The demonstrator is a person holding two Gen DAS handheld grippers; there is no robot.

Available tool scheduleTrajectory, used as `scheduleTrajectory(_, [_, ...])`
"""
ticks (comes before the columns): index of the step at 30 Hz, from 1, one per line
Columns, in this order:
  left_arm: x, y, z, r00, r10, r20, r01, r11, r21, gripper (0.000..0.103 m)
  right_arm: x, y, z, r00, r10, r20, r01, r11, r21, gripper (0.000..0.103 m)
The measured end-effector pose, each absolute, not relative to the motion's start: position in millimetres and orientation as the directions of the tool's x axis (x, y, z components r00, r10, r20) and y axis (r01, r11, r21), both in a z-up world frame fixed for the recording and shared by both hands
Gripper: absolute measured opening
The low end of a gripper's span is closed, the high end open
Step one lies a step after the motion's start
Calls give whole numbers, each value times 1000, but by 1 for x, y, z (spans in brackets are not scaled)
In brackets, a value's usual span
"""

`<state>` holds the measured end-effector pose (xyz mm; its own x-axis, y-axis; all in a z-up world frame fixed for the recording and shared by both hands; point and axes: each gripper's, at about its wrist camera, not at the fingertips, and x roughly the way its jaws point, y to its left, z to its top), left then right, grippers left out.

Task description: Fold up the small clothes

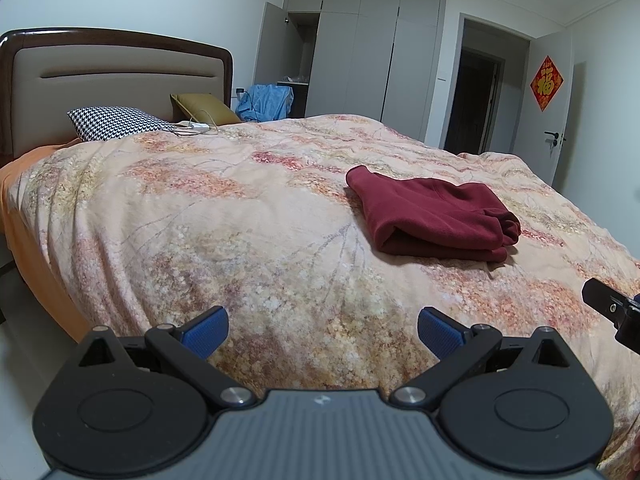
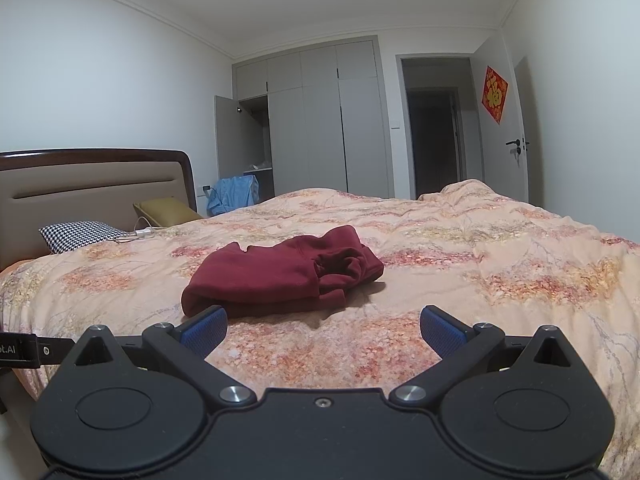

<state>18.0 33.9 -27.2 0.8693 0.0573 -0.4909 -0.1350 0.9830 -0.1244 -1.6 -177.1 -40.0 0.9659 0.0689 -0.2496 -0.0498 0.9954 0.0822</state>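
A: How does the left gripper stand?

B: Its jaws are spread wide, the blue pads far apart with nothing between them. It hangs level and points forward.

A: And the right gripper?

B: The same: jaws wide apart, blue pads bare, nothing held. The two are side by side; a black part of each shows at the edge of the other's wrist view.

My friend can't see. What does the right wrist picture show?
A folded dark red fleece garment lies on a floral peach bedspread, just beyond the open, empty right gripper. Behind stand a padded headboard and grey wardrobe.
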Motion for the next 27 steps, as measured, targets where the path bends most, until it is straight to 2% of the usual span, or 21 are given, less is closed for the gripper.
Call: scheduleTrajectory(27, [19, 28, -23, 870, 80, -486, -150, 983, -107, 103, -1, -177, -42, 964, 67, -256, -47, 995, 86, 102])
